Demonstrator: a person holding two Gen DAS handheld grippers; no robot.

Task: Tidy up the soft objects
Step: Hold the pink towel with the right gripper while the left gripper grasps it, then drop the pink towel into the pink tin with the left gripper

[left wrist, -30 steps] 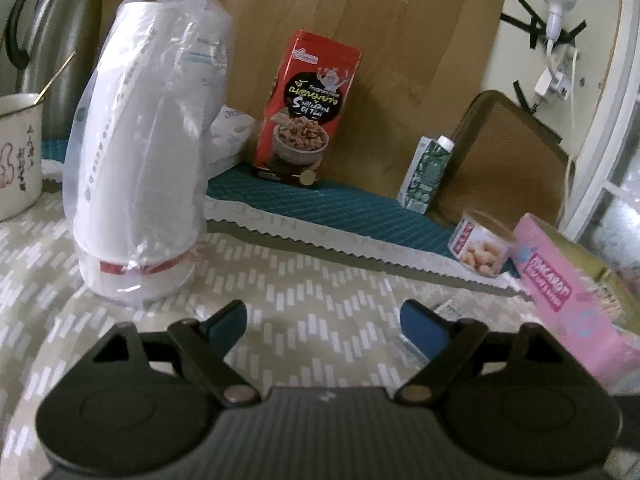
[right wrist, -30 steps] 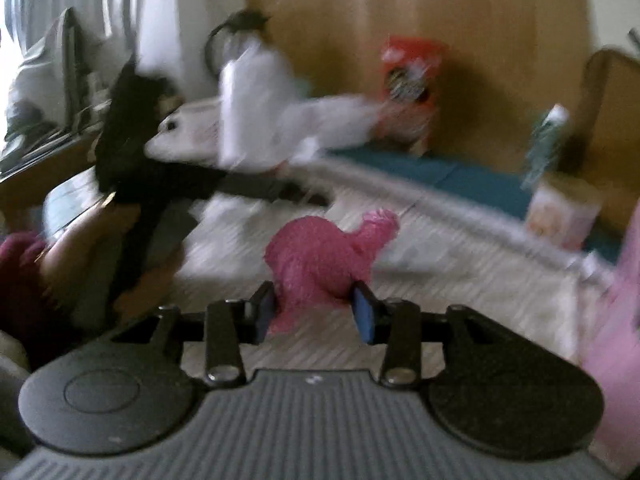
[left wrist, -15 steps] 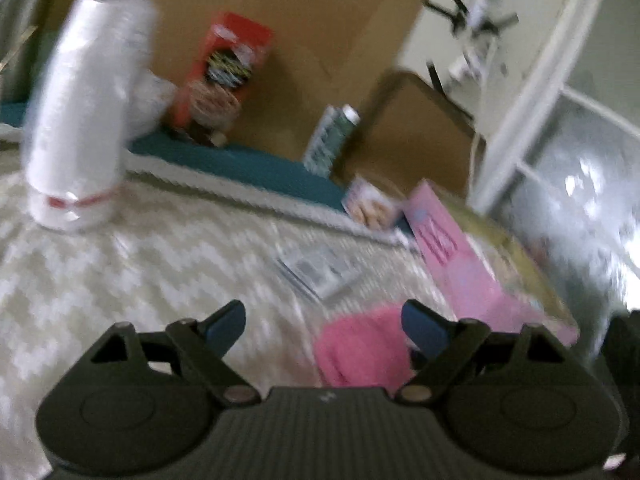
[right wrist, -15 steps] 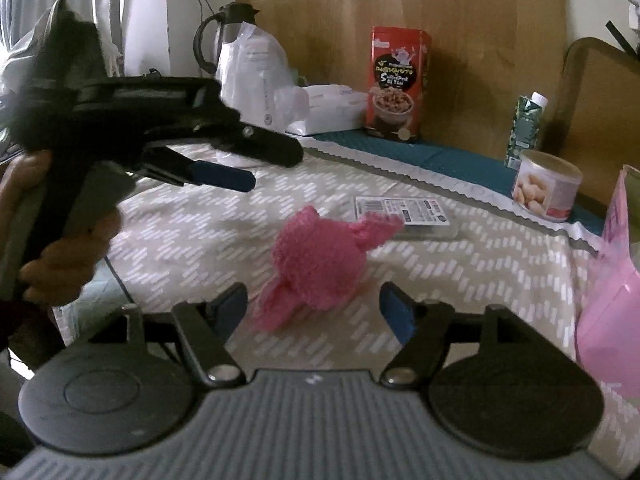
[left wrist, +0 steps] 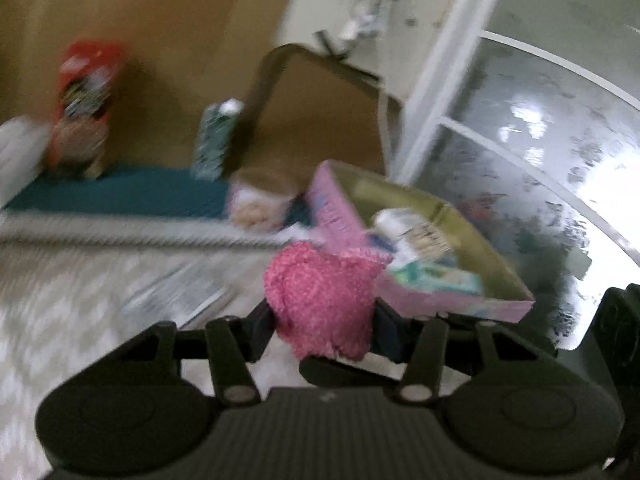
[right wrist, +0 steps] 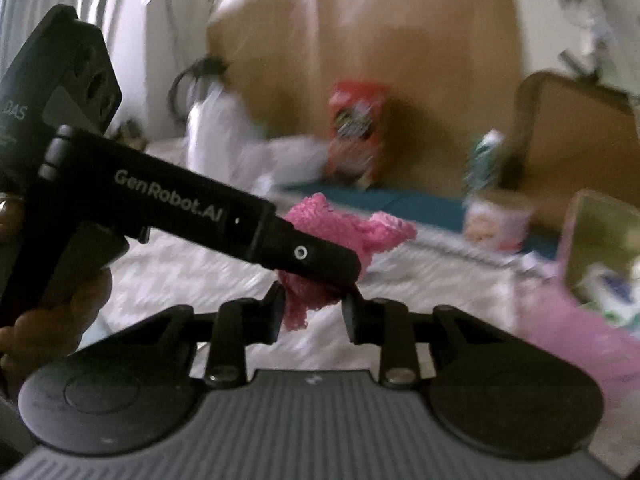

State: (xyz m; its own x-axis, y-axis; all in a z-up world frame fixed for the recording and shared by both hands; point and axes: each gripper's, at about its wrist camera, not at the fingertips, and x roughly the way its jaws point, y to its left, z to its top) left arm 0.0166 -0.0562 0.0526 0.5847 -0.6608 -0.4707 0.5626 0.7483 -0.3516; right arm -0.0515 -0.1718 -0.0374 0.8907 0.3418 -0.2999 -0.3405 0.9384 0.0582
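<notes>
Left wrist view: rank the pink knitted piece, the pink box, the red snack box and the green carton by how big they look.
1. pink box, largest in the frame.
2. pink knitted piece, though it sits nearest the camera, which inflates it.
3. red snack box, far back and blurred.
4. green carton, smallest.

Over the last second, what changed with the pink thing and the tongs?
The left tongs swung right and closed on the pink knitted toy, which was lying free on the cloth half a second ago. The right tongs have narrowed around its lower end. The pink box and red carton stayed put.
</notes>
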